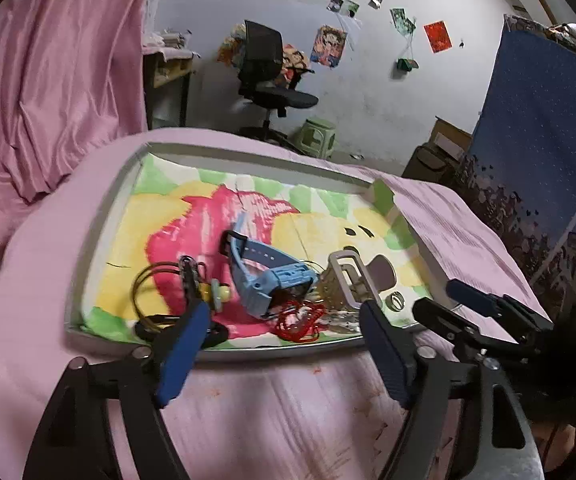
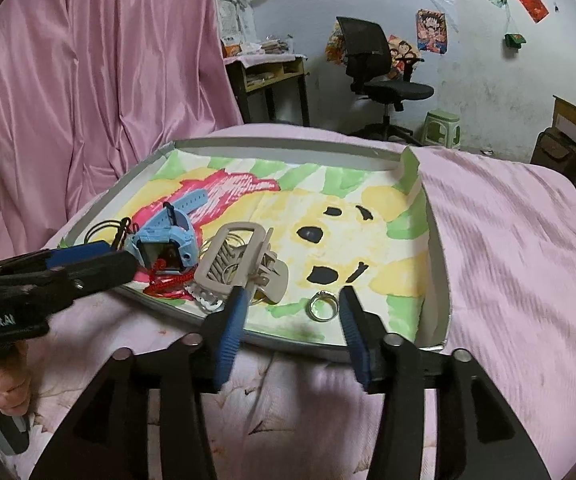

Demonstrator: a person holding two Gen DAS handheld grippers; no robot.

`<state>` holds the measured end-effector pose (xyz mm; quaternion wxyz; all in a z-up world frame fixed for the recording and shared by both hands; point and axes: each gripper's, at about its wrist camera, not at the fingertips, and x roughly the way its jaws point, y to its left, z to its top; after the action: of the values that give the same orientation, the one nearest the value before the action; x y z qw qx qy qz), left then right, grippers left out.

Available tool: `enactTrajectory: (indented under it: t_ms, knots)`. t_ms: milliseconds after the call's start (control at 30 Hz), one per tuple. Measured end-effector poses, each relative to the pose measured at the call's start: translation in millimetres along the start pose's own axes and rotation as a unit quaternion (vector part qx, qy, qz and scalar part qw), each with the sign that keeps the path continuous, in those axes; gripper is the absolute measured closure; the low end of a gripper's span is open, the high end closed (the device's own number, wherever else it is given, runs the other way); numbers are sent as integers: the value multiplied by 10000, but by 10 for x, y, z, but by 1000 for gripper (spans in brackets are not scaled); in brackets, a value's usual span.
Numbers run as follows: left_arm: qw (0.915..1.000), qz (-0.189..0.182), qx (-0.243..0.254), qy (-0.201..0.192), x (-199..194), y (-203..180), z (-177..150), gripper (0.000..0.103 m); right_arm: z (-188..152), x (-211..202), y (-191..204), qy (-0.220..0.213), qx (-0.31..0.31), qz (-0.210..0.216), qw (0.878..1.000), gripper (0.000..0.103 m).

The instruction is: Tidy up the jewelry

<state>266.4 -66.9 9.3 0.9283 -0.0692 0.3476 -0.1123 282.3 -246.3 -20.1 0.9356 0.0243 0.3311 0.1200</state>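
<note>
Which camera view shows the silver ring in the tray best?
The right wrist view: the silver ring lies whole and sharp on the tray's lining, between the open right gripper's fingers. In the left wrist view it is smaller, near the edge.

Jewelry heap of blue watch (image 2: 164,246), beige hair claw (image 2: 240,266) and red cord (image 2: 166,282) crowding left of right gripper (image 2: 288,304), silver ring (image 2: 322,307) just ahead between its fingers, bare tray (image 2: 440,280) lining beyond, tray wall to the right.
</note>
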Motion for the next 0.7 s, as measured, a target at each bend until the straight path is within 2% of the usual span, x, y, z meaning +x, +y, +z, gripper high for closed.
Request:
enactTrajectory:
  t_ms: [133, 200, 300, 433, 567, 700]
  knots:
    - [9997, 164, 7, -173, -123, 37, -29, 15, 5, -115, -7, -156, 70, -15, 9999, 40]
    - [9993, 261, 4, -277, -186, 59, -40, 11, 5, -171, 11, -242, 100, -23, 9997, 30]
    - [9984, 373, -43, -430, -287, 114, -69, 9, -9, -281, 31, -406, 138, -43, 9991, 20]
    - [9967, 537, -37, -605, -410, 142, -107, 8, -48, -419, 38, -571, 197, -86, 9981, 11]
    - [9949, 653, 76, -767, -533, 139, -150, 7, -83, -540, 43, -699, 266, -132, 9971, 10]
    - [9929, 743, 200, -906, -633, 122, -187, 5, -93, -635, 87, -800, 223, -133, 9965, 4]
